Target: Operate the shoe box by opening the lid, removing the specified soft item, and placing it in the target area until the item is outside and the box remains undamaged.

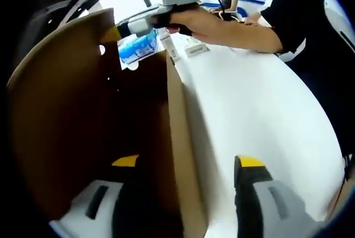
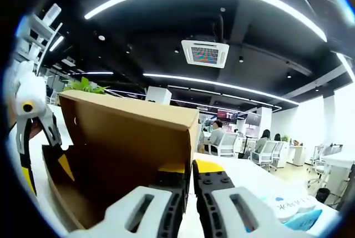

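Note:
A brown cardboard shoe box point(image 1: 72, 116) stands on the white table point(image 1: 260, 116) with its lid point(image 2: 122, 138) raised. My left gripper point(image 1: 187, 161) is open and straddles the box's side wall, one jaw inside and one outside. It also appears in the right gripper view as the left gripper point(image 2: 44, 155), at the box's left end. My right gripper point(image 2: 189, 167) is shut on the lid's edge; a hand holds this right gripper point(image 1: 113, 31) at the lid's top corner. A blue-and-white soft packet point(image 1: 138, 48) lies on the table just beyond the box, and that packet point(image 2: 297, 210) appears low at the right.
A person's arm point(image 1: 238, 30) reaches across the far side of the table. Small white items point(image 1: 194, 48) lie near the packet. The table's edge point(image 1: 333, 155) curves round at the right. Office chairs point(image 2: 266, 152) and seated people are in the background.

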`<state>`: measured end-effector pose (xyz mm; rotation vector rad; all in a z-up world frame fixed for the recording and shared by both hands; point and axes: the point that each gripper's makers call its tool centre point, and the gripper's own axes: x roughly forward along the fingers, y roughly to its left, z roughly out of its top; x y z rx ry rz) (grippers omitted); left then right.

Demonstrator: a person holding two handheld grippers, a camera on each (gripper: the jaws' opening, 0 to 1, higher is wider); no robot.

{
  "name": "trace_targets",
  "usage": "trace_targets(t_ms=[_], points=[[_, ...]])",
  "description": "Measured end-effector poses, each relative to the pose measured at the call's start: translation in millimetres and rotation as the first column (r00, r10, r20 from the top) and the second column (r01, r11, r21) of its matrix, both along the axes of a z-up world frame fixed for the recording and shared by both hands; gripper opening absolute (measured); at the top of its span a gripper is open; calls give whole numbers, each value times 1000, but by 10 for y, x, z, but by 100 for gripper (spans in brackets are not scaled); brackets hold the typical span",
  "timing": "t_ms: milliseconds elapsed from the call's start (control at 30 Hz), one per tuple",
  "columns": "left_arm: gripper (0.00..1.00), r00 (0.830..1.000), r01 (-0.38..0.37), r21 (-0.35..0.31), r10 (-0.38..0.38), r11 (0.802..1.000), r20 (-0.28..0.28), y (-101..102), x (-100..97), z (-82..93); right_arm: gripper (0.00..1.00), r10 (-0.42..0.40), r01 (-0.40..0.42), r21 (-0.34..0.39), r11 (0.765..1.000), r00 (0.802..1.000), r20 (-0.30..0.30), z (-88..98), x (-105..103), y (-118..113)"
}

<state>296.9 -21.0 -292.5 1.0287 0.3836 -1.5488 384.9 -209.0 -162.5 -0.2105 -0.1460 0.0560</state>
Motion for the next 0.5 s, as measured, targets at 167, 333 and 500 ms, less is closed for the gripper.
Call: trace_targets(t_ms=[167, 333, 500], points=[[70, 999, 8, -10, -8, 1000, 43, -52, 2, 79, 2, -4, 4, -15, 1000, 1000, -2, 12, -18, 18], [69, 999, 13, -42, -11, 999, 51, -71, -87, 161, 2, -3, 3, -11, 1000, 1000, 1, -1, -18, 29], [67, 995, -17, -27, 19, 1000, 103, -20, -133, 212, 2, 0, 0, -13, 1000, 1000, -1, -6, -20, 42]])
